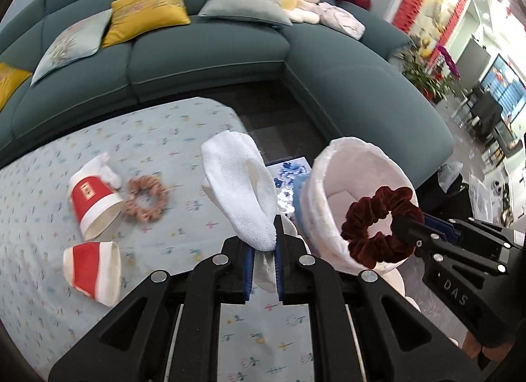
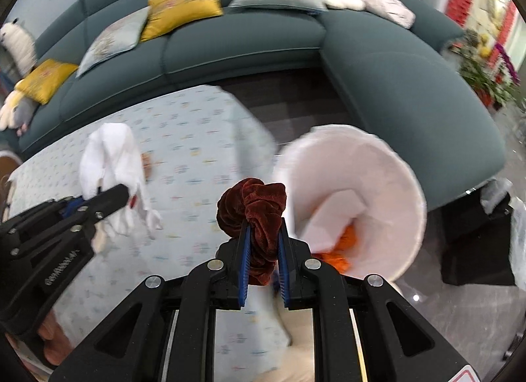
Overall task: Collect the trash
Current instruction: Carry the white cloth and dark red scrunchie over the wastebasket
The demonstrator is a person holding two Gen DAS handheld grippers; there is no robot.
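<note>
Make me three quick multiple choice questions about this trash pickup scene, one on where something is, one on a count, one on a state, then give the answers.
1. Where is the pink scrunchie?
A. in the bin
B. on the tablecloth beside a paper cup
C. on the sofa

2. How many red-and-white paper cups lie on the tablecloth?
A. one
B. two
C. four

3. What is the right claw doing?
A. hanging open
B. gripping a paper cup
C. shut on the dark red scrunchie

Answers: 1 B, it lies next to the upper cup. 2 B, the lower cup is the second. 3 C, velvet is pinched between its blue pads.
</note>
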